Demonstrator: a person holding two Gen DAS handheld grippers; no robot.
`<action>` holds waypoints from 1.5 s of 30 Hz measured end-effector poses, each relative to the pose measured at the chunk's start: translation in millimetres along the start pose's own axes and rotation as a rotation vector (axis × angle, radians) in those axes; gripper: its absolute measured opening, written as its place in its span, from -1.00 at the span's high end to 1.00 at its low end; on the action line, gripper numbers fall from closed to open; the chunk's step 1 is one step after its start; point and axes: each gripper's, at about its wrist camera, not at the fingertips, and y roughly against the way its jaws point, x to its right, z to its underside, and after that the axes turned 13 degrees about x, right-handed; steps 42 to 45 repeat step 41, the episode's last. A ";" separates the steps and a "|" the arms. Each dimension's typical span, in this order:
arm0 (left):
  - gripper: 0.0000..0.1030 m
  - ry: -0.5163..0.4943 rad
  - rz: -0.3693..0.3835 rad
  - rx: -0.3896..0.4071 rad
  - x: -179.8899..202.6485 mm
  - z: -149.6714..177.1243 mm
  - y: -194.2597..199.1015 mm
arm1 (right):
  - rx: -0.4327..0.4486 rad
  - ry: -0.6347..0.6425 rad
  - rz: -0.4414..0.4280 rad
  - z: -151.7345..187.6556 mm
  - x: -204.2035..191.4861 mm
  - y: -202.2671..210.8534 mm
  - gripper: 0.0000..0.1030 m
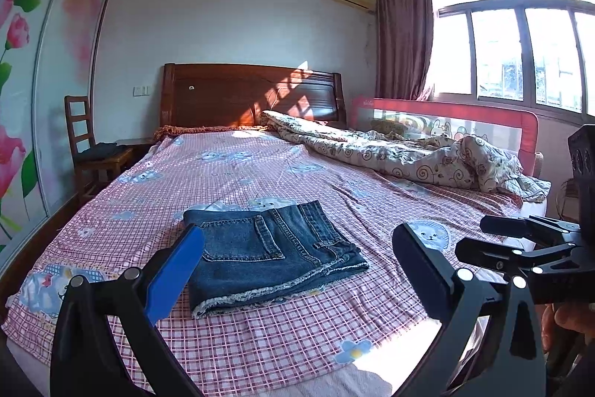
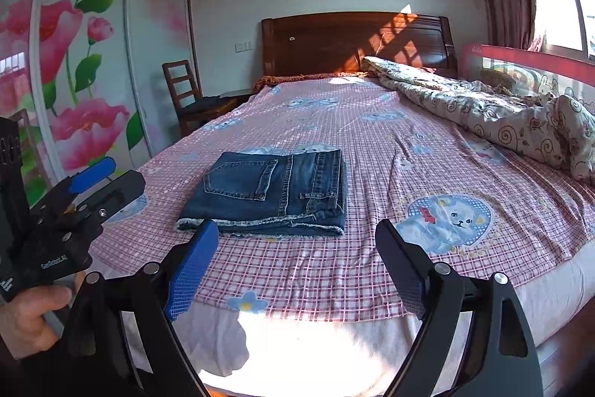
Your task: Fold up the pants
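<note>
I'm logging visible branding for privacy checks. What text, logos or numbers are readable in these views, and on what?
"GenRobot.AI": white print on the black body of the left gripper, seen in the right wrist view.
Red bed rail: small white lettering on its top band, too blurred to read.
Nothing else legible.

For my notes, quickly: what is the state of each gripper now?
Left gripper: open, holding nothing.
Right gripper: open, holding nothing; the folded jeans lie on the bed.
</note>
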 end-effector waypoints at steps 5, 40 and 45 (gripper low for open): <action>-0.96 -0.001 -0.002 -0.006 0.2 1.6 0.1 | -0.002 -0.003 -0.006 0.3 0.0 -1.6 -0.66; -0.96 0.017 -0.034 -0.112 10.7 1.4 -19.5 | -0.010 -0.013 -0.005 0.2 2.8 -2.3 -0.66; -0.96 0.023 -0.031 -0.117 10.7 1.7 -20.0 | -0.009 -0.014 -0.007 0.2 2.9 -2.0 -0.66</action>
